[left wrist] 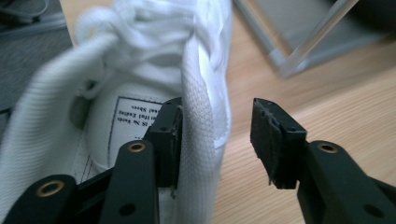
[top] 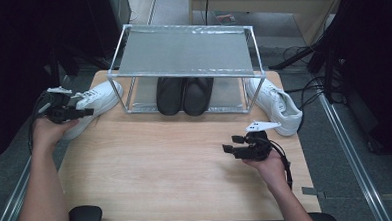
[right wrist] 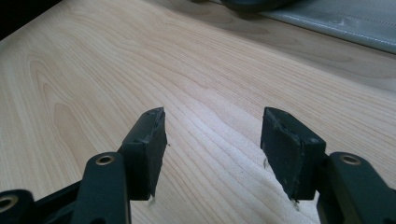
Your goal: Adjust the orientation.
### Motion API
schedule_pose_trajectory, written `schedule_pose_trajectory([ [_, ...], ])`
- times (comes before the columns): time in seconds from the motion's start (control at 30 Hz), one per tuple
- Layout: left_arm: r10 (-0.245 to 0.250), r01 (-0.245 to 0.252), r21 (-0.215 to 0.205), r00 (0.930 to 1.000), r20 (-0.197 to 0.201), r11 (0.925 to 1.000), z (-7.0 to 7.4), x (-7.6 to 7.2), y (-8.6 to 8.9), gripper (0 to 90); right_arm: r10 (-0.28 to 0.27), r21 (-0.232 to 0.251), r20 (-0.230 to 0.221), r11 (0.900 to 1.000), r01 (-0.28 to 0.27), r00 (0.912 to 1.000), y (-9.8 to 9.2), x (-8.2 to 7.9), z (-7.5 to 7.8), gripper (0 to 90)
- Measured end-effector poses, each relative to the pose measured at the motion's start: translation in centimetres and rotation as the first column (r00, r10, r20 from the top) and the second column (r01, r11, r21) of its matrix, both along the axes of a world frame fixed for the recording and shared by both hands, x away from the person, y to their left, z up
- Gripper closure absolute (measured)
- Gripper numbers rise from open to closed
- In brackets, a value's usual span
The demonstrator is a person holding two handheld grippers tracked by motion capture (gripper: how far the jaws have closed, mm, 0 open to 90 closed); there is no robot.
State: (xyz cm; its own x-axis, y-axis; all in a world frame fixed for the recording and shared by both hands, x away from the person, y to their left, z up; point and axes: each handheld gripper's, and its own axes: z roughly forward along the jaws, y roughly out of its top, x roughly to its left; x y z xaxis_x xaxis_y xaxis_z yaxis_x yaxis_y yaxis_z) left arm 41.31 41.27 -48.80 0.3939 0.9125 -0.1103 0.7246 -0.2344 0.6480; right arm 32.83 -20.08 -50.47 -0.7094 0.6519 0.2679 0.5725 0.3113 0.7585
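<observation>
On the left side of the table [top: 176,166], a white shoe [top: 91,102] lies next to the metal rack [top: 184,53]. The left gripper [top: 86,113] is right at this shoe. In the left gripper view, one jaw is inside the shoe's opening and touches the inside of the heel wall [left wrist: 201,130]. The other jaw is outside the wall with a gap between them, so the claw is spread around the wall and is not pinching it yet. The shoe sits on the table, so the grab has only just started.

In the middle, two black shoes [top: 183,95] stand side by side on the rack's low shelf. That pair looks put away already. The top shelf holds nothing.

Toward the near right, the right gripper [top: 230,144] hovers over bare wood. Its jaws are spread apart with nothing between them.

On the far right, a second white shoe [top: 276,104] lies on the table beside the rack, well apart from that gripper.

So it seems one pair is done and both white shoes are left to be put on the rack.
</observation>
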Motion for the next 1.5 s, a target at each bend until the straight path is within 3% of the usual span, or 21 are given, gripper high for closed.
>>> schedule_pose_trajectory([
  [0.13,0.015,-0.015,-0.008,0.9999,-0.005,0.9999,0.0,0.0,-0.1,61.6,-0.001,0.001,-0.005,1.000,0.001,1.0000,0.0,0.0,-0.1,41.8],
  [0.27,0.062,-0.062,0.025,0.9980,-0.010,0.9977,0.2,0.2,-0.2,74.7,0.002,-0.006,-0.002,1.000,-0.002,1.0000,0.2,0.1,-0.1,41.8],
  [0.47,0.061,-0.061,0.066,0.9981,-0.006,0.9960,0.3,0.1,-0.6,79.1,0.005,-0.009,-0.001,1.000,-0.005,1.0000,0.3,0.0,-0.2,41.8],
  [0.57,0.063,-0.064,0.078,0.9979,0.016,0.9949,0.4,-0.1,-0.5,79.4,0.004,-0.007,-0.002,1.000,-0.004,1.0000,0.2,0.1,-0.2,41.8],
  [0.9,0.086,-0.086,-0.006,0.9943,0.062,0.9963,2.3,-1.6,0.4,81.1,0.009,-0.014,0.000,1.000,-0.009,1.0000,0.4,0.1,-0.2,41.8],
  [1.07,0.075,-0.077,0.028,0.9955,0.057,0.9966,2.8,-2.2,0.4,81.2,0.015,-0.014,0.001,1.000,-0.015,0.9999,0.6,0.3,-0.1,41.8],
  [1.37,0.107,-0.109,0.041,0.9926,0.058,0.9931,3.5,-4.2,0.7,80.9,0.040,-0.017,0.001,0.999,-0.040,0.9992,1.4,0.8,-0.1,41.8],
  [1.5,0.113,-0.114,0.015,0.9920,0.056,0.9933,3.7,-5.3,1.0,80.9,0.051,-0.011,0.000,0.999,-0.051,0.9987,1.7,1.0,0.0,41.8],
])
